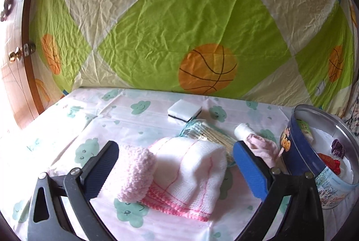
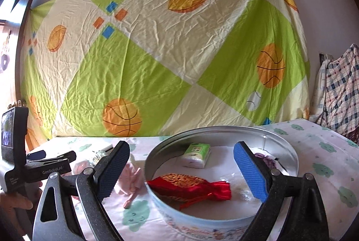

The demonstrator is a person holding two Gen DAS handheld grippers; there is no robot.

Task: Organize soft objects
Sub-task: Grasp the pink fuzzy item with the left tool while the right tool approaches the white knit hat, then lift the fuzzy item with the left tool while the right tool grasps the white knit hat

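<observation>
On the table point(image 1: 56, 128), the left gripper point(image 1: 176, 156) gaped around a folded towel point(image 1: 190, 171); the right gripper point(image 2: 181, 158) hung released over the tin point(image 2: 224, 218).

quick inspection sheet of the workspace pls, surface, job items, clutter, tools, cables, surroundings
surface: table under a white cloth with green cloud prints.
job's things: folded white cloth with pink stitching, fluffy pink piece lying on its left side; pink fabric beside the round tin; red and gold pouch, tissue pack and a purple item inside the tin.
clutter: white sponge block, bundle of cotton swabs, white roll.
grippers: left tool open, straddling the folded cloth; right tool open, over the tin.
cables: nothing seen.
surroundings: basketball-print sheet hung behind, wooden door at left, plaid fabric at right.
</observation>
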